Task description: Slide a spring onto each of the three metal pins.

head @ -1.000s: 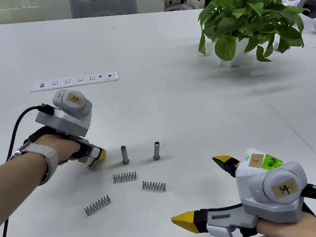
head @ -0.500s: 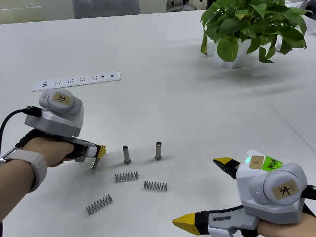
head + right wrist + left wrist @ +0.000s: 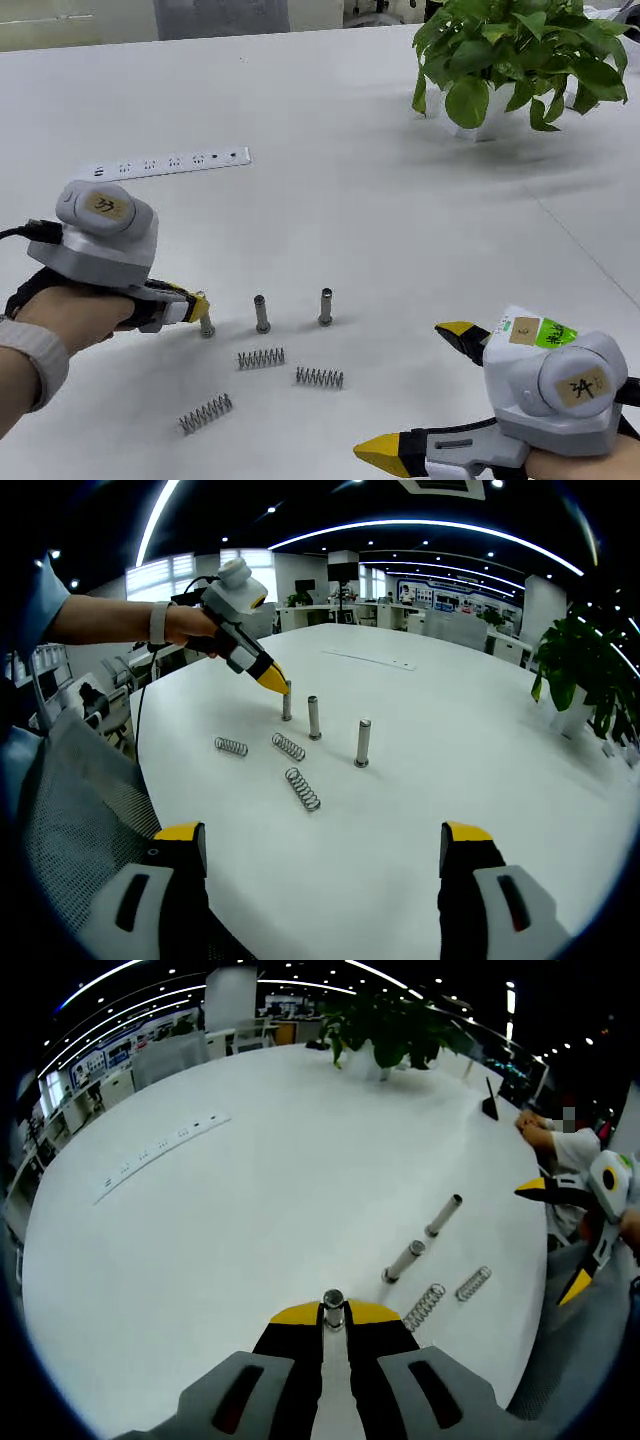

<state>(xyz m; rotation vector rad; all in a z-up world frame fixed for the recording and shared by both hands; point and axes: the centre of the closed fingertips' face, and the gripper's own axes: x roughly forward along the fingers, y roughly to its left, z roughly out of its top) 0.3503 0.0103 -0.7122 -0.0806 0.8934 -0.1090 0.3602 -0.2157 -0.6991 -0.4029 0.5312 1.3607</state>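
A wide white table (image 3: pixel 330 200) in an open office with strip lights overhead carries a white power strip (image 3: pixel 165 163) at the far left. A leafy potted plant (image 3: pixel 510 50) stands at the far right, its top cut off by the frame and its pot mostly hidden by leaves. The left gripper (image 3: pixel 200 306) bears a tan sticker with a handwritten mark that may be "33", too small to be sure. The right gripper (image 3: pixel 415 390) has a tan sticker reading roughly "3A", plus a green label and a small tan one whose print cannot be read. The left gripper's yellow-tipped jaws are pressed together on the head of the first pin (image 3: pixel 206 325), which stands upright on the table at the left end of the row; in the left gripper view its shaft is hidden behind the jaws. The middle pin (image 3: pixel 261 313) and the third pin (image 3: pixel 325 306) stand upright beside it, both bare. Lying flat in front of the pins are the first spring (image 3: pixel 261 357), the second spring (image 3: pixel 319 377) and the third spring (image 3: pixel 205 413), nearest the person. The right gripper hangs well apart at the lower right, jaws spread wide and holding nothing, its body partly cut off by the bottom edge
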